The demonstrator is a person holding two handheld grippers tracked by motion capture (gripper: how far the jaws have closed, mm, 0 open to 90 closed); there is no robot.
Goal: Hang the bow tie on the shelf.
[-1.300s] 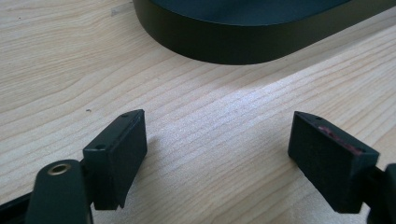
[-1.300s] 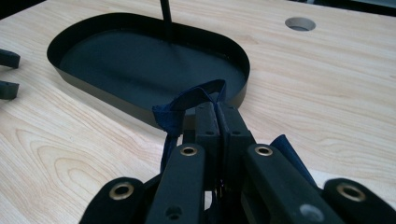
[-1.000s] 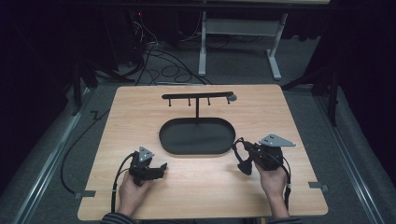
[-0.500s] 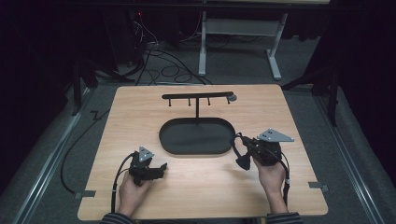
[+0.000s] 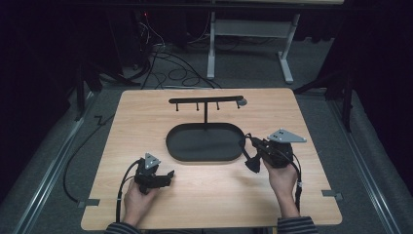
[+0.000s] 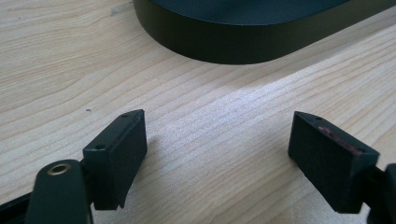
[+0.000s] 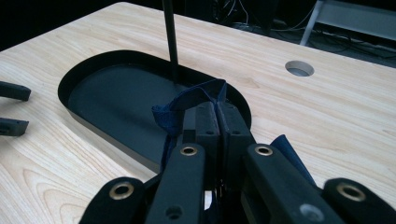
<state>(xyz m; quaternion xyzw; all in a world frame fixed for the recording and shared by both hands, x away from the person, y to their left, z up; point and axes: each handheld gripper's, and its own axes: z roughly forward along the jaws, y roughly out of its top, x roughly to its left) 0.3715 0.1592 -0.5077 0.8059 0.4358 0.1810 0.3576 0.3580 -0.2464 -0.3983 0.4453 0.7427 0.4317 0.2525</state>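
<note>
Right tongs (image 7: 215,119) pinch a dark blue strap (image 7: 187,100) just over the black tray's rim (image 7: 93,126); left tongs (image 6: 219,154) spread, well apart

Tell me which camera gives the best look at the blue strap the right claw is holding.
The right gripper view: the blue strap loops up right at the shut right claw. The high view shows just a small dark dangling shape; the left gripper view looks at the tray wall.

The oval tray (image 5: 204,144) is sitting mid-table (image 5: 146,107), with the hook stand (image 5: 206,101) rising at its far rim. The left gripper (image 5: 168,176) is resting near-left of the tray; the right gripper (image 5: 249,153), pinching a strap (image 7: 187,100), is hanging at the tray's right end.
</note>
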